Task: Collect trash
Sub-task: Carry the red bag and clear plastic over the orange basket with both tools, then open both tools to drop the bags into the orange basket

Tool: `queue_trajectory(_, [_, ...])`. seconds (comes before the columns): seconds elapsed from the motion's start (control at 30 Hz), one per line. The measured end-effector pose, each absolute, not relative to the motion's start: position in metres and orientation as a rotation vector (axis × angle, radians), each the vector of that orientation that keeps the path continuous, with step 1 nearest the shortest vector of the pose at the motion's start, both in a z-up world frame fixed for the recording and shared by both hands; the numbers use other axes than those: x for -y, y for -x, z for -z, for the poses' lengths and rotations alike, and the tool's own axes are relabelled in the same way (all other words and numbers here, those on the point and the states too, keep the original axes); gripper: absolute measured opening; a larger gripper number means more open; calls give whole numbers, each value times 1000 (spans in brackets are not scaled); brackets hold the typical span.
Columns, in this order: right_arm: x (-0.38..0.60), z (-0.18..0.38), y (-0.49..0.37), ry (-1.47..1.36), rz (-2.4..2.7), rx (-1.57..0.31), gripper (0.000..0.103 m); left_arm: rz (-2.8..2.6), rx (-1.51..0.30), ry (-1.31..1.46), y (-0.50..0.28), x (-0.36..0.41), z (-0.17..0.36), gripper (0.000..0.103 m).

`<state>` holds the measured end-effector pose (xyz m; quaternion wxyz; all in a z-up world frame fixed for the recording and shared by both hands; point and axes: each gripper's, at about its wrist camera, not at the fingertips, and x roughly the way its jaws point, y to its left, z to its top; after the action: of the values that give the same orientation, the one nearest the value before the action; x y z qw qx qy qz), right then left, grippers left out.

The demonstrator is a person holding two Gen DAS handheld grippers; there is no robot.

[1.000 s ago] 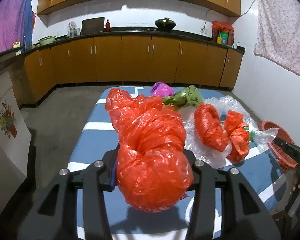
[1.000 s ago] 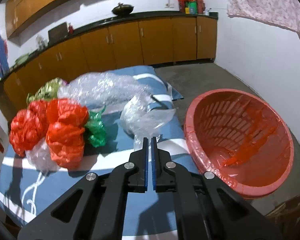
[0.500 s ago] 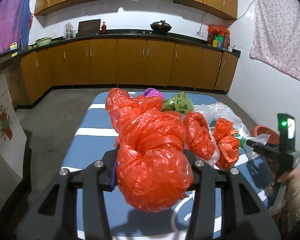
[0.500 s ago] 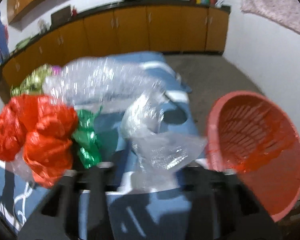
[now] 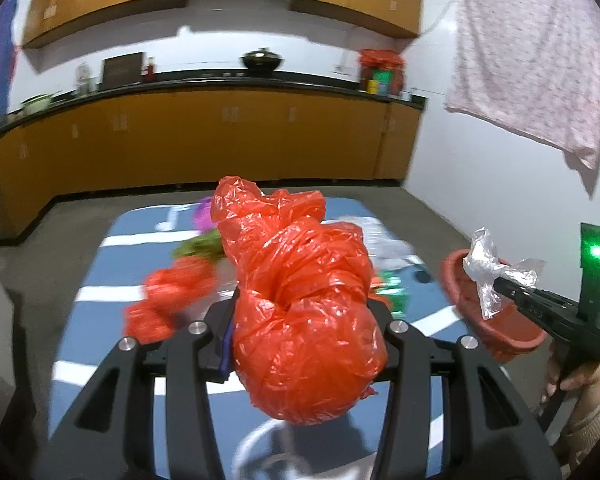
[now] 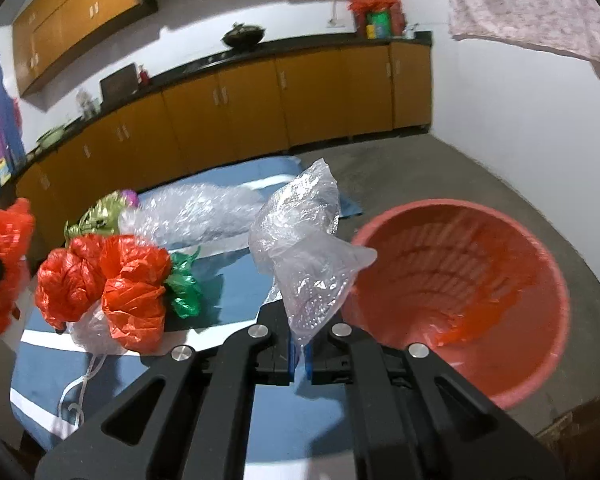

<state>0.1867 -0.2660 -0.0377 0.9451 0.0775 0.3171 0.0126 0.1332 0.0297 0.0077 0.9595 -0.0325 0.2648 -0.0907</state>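
Left wrist view: left tool [image 5: 306,340] clamped around a knotted red plastic bag [image 5: 300,308], bundle bulging up and forward between the fingers, held above the blue striped counter [image 5: 100,304]. At 3 o'clock, right tool [image 5: 500,286] pinching a scrap of clear plastic [image 5: 486,272] right over the rim of the red basket [image 5: 460,296]. More red bundles at 9 o'clock, blurred.

Right wrist view: right tool [image 6: 300,354] closed on a crumpled clear plastic bag [image 6: 304,256], standing upright out of the tips. Red basket [image 6: 460,292] open-mouthed at 2 o'clock, just beside the bag, off the counter's [image 6: 228,292] edge. Remaining red bags [image 6: 112,280], a green scrap [image 6: 186,284] and bubble wrap [image 6: 196,216] at 9 to 11 o'clock. Right tool far nearer the basket; probably a short swing toward 2 o'clock before release.
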Motion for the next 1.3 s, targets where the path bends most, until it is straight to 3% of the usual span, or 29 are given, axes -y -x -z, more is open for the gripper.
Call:
queue_trajectory(0.6, [368,32,-156,-243,213,-622,3,535,-572,-14,-187,160,12,45])
queue_trajectory(1.17, [411,40,-174,-344,257,-590,4,664,-668,-68,-237,250,55,45])
queue_trajectory(1.3, [416,42,-176,-364,250,-576,7,669,-687,-69,-245,259,61,54])
